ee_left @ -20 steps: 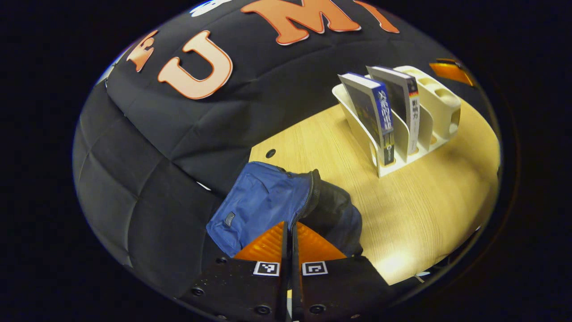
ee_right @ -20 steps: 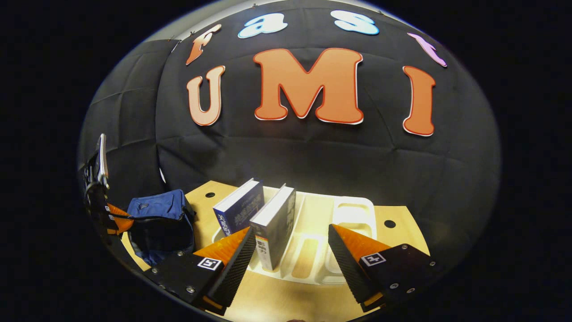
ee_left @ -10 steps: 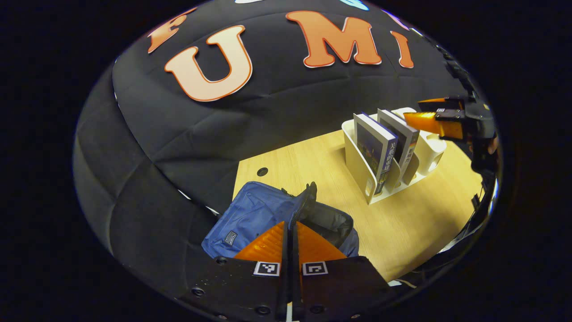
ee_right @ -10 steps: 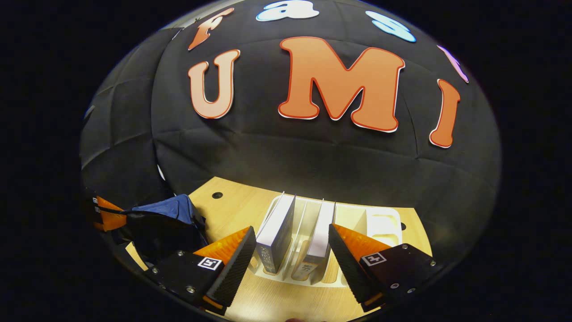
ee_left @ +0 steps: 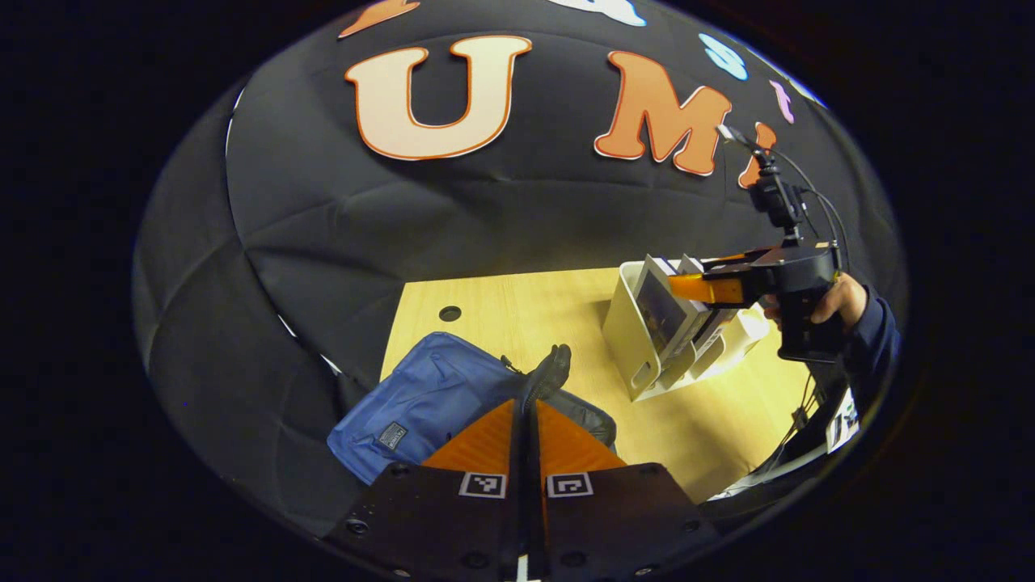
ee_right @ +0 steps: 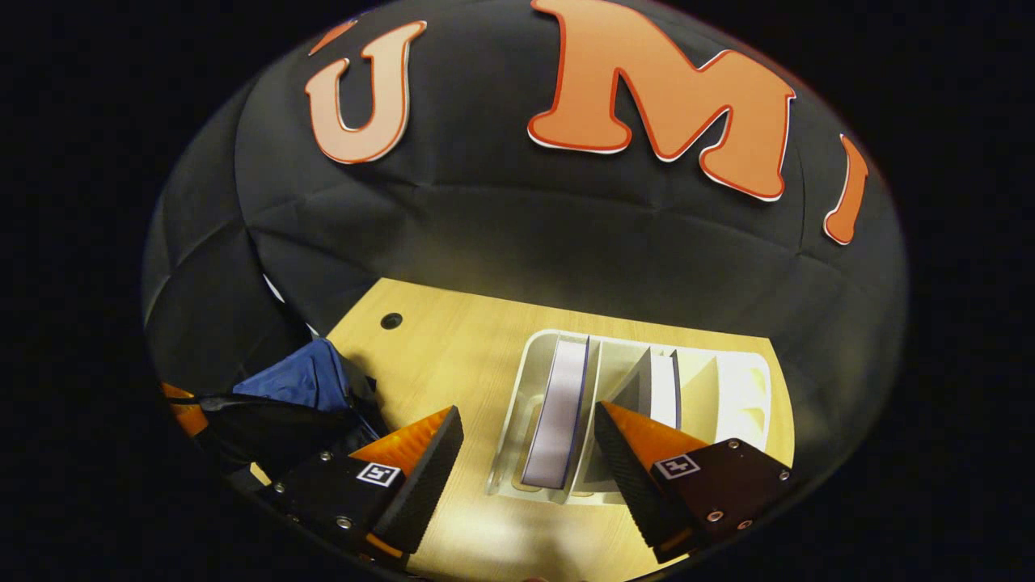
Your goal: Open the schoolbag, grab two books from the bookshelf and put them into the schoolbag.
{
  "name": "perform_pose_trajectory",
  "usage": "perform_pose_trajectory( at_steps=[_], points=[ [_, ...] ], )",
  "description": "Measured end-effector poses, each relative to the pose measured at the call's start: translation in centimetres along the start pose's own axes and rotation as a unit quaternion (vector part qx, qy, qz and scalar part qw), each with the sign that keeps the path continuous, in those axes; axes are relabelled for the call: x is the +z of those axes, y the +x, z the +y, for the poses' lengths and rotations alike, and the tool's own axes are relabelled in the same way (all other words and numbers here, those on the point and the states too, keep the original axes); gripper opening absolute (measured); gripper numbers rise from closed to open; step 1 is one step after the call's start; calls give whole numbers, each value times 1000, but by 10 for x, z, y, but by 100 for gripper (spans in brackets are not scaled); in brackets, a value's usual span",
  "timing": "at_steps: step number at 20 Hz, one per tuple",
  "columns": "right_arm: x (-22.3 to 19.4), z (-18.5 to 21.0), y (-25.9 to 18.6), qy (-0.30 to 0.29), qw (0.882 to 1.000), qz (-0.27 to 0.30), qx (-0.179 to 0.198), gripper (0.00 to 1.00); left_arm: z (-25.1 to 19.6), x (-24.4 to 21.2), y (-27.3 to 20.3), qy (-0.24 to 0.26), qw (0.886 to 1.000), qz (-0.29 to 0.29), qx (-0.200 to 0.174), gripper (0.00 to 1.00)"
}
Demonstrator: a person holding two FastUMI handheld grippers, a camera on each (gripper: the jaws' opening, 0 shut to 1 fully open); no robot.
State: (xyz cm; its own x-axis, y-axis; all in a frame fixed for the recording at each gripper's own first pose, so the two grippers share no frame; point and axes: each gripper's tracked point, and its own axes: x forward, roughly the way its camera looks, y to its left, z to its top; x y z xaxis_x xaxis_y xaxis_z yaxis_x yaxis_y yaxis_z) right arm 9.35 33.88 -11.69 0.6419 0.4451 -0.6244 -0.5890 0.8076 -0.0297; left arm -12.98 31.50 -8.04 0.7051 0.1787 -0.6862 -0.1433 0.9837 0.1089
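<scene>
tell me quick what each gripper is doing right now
left gripper: closed on the schoolbag opening's edge.
right gripper: open, fingers straddling a book in the bookshelf.

Both views overlook table (ee_left: 566, 299), sharing bookshelf (ee_right: 517, 404).

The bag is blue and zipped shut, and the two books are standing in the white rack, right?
Not quite: the bag is blue, but it is open, not zipped shut. The left gripper view shows the left gripper holding its zipper edge up, with the dark inside showing. The two books do stand in the white rack, as the right gripper view shows.
</scene>
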Motion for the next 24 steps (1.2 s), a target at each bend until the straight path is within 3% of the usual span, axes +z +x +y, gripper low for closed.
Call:
perform_pose_trajectory(
  at_steps=[3,7,8,12,15,16,17,21,22,24],
  points=[
    [3,-14,20,-15,999,42,-29,98,-1,1,3,3,1000,-4,-17,4],
    [-19,-16,53,-25,990,137,-36,94,-1,-1,8,-7,1000,1,-28,4],
    [-28,-15,58,-27,986,162,-37,85,2,0,6,-7,1000,3,-28,4],
    [-49,-26,79,-49,973,218,-58,67,1,0,3,-2,999,7,-34,4],
    [-57,-20,87,-27,968,246,-48,59,-3,-3,3,0,999,16,-47,4],
    [-60,-17,88,-14,965,258,-42,46,-4,-5,3,-3,999,17,-49,4],
    [-65,-15,92,-7,963,268,-38,52,-4,-5,3,-5,999,20,-49,4],
    [-80,-12,96,-10,954,297,-33,49,-6,-7,1,-12,998,19,-53,4],
    [-80,-7,93,0,953,303,-25,42,-7,-9,1,-15,998,20,-55,4],
    [-75,-5,87,18,953,300,-18,45,-7,-12,3,-18,998,21,-58,4]
  ],
)
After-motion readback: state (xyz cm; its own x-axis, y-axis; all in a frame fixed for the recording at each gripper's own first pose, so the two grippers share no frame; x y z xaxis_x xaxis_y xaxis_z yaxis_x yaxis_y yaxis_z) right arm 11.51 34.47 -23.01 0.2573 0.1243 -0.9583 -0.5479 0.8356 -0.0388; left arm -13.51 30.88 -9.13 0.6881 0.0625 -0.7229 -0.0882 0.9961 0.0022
